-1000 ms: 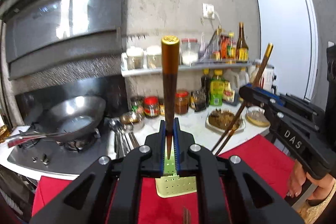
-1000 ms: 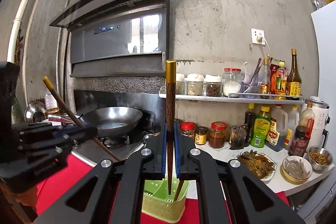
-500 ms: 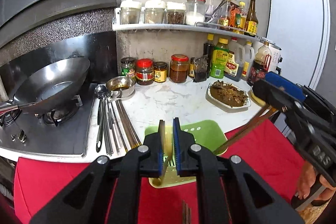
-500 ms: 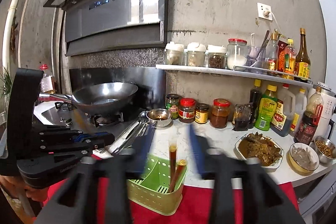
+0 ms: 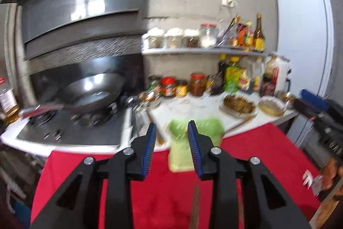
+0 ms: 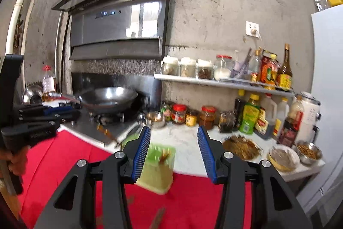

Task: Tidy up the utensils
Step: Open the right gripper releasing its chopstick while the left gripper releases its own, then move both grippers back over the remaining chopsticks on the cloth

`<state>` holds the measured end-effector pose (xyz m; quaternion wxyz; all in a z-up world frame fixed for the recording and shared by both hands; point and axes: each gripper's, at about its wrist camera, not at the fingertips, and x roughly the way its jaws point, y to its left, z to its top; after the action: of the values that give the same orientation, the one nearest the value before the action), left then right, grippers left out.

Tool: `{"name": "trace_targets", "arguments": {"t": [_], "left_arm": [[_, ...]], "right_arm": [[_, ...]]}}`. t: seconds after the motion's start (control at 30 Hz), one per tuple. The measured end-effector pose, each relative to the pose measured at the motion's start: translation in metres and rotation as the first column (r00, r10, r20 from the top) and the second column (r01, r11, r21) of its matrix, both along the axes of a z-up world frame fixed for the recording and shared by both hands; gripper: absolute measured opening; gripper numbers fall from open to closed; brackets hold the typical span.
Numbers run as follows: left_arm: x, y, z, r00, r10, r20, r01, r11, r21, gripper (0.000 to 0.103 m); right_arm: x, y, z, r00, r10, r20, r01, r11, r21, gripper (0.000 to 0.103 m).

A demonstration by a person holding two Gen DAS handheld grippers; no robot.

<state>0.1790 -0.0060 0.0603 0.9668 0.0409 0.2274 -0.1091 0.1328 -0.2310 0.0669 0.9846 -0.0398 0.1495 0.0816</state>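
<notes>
A: From the left wrist, where are the utensils?

B: The left gripper (image 5: 171, 134) has just been opening and is released, nothing between its jaws. The green holder (image 5: 184, 143) stands just beyond it, where the worktop (image 5: 193, 104) meets the red cloth (image 5: 246, 153). A brown chopstick (image 5: 195, 207) lies on the cloth nearer than the fingertips, its long axis running near to far.

A: And from the right wrist?

B: The right gripper (image 6: 173, 136) has also just let go; its jaws stand apart and empty. The holder (image 6: 158, 166) sits ahead, slightly left of centre, with blurred sticks standing in it. A loose chopstick (image 6: 158, 218) lies near on the cloth (image 6: 64, 160), slanting far-right.

A: So the next pick?

B: Likely behind and below both grippers; which one is nearer I cannot tell.
</notes>
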Motion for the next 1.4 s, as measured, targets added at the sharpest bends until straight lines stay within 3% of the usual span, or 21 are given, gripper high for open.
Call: {"name": "trace_targets", "arguments": {"t": [0.13,0.27,0.53,0.63,0.73,0.8,1.03,1.4], "left_arm": [[-0.035,0.02,-0.04,0.997,0.067,-0.049,-0.065,0.997,0.036,0.03],[-0.066,0.038,-0.094,0.982,0.116,-0.15,-0.111,0.993,0.041,0.03],[-0.105,0.05,-0.17,0.944,0.12,-0.306,-0.111,0.993,0.047,0.03],[-0.114,0.052,-0.18,0.943,0.142,-0.301,-0.123,0.989,0.08,0.03],[-0.115,0.057,-0.187,0.936,0.111,-0.333,-0.104,0.994,0.038,0.03],[-0.112,0.061,-0.19,0.93,0.093,-0.356,-0.098,0.995,0.003,0.03],[-0.108,0.059,-0.186,0.938,0.075,-0.338,-0.079,0.997,0.004,0.03],[-0.099,0.053,-0.195,0.93,0.026,-0.368,-0.031,0.999,-0.007,0.03]], "right_arm": [[-0.039,-0.004,-0.036,0.998,-0.006,-0.063,0.006,1.0,0.0,0.048],[-0.066,-0.002,-0.076,0.989,-0.003,-0.15,0.004,1.0,0.007,0.048],[-0.094,0.009,-0.154,0.946,0.004,-0.325,0.009,0.999,0.037,0.048],[-0.098,0.012,-0.175,0.926,0.0,-0.378,0.021,0.998,0.051,0.048],[-0.098,0.014,-0.189,0.904,-0.002,-0.427,0.033,0.997,0.066,0.046],[-0.096,0.018,-0.195,0.892,0.007,-0.452,0.024,0.998,0.062,0.034],[-0.081,0.024,-0.208,0.857,0.041,-0.514,0.005,0.996,0.087,0.02],[-0.07,0.031,-0.215,0.841,0.037,-0.54,0.001,0.998,0.069,0.015]]}}
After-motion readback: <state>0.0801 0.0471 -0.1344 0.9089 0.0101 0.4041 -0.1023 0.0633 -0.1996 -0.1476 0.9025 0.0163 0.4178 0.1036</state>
